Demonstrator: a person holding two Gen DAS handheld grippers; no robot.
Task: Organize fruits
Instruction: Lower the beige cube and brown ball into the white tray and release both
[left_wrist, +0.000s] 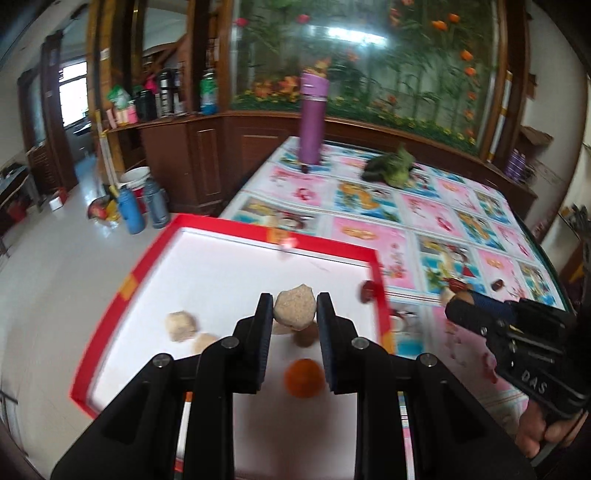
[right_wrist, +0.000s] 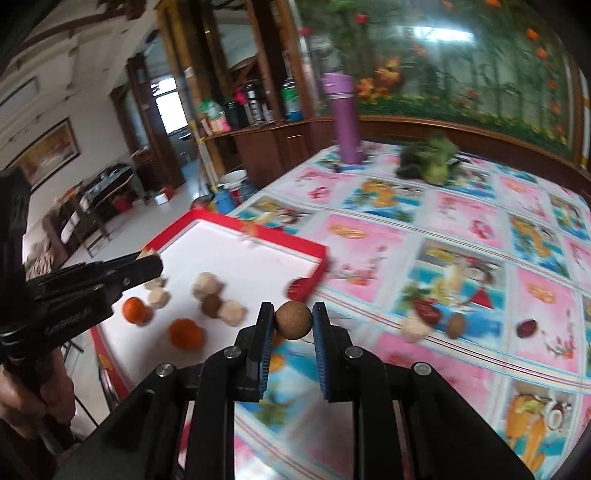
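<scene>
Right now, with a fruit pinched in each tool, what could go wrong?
The round brown fruit is held only at its sides by the right tool, still above the tablecloth; it might slip and roll. The left tool holds a lumpy beige fruit over the red-edged tray, where it could land on the orange and scatter it.

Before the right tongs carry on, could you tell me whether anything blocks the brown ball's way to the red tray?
Nothing visible does. The brown ball is held in the right tongs just beside the red tray; only its low rim lies between.
</scene>
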